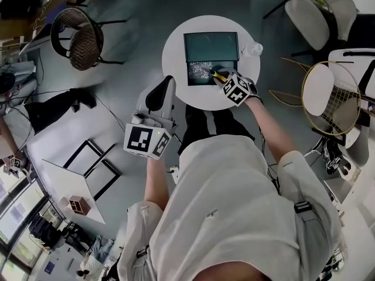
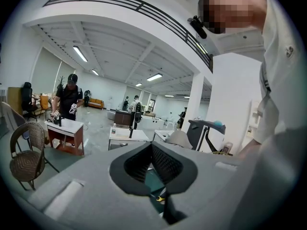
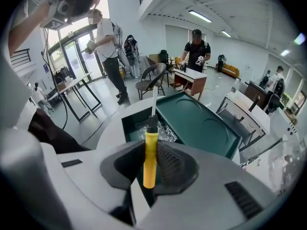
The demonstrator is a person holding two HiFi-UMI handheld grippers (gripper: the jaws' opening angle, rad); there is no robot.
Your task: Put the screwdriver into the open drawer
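Note:
A round white table [image 1: 176, 51] carries a dark green cabinet [image 1: 211, 47] whose drawer [image 1: 200, 72] is pulled open toward me, with crinkled shiny material inside. My right gripper [image 1: 221, 79] is shut on the screwdriver [image 1: 218, 74] at the drawer's right front corner. In the right gripper view the yellow handle [image 3: 149, 159] stands between the jaws of the right gripper [image 3: 151, 152], and the metal shaft [image 3: 154, 102] points out over the open drawer [image 3: 139, 123]. My left gripper [image 1: 159, 95] hangs left of the table, apart from it. Its jaws [image 2: 151, 150] are closed on nothing.
A clear bottle [image 1: 254, 48] stands at the table's right edge. A wicker chair [image 1: 79, 37] is far left, a white chair [image 1: 319, 10] far right, a wire-frame chair [image 1: 328, 95] at the right. A dark garment [image 1: 55, 107] lies on the floor by a small white table [image 1: 67, 183].

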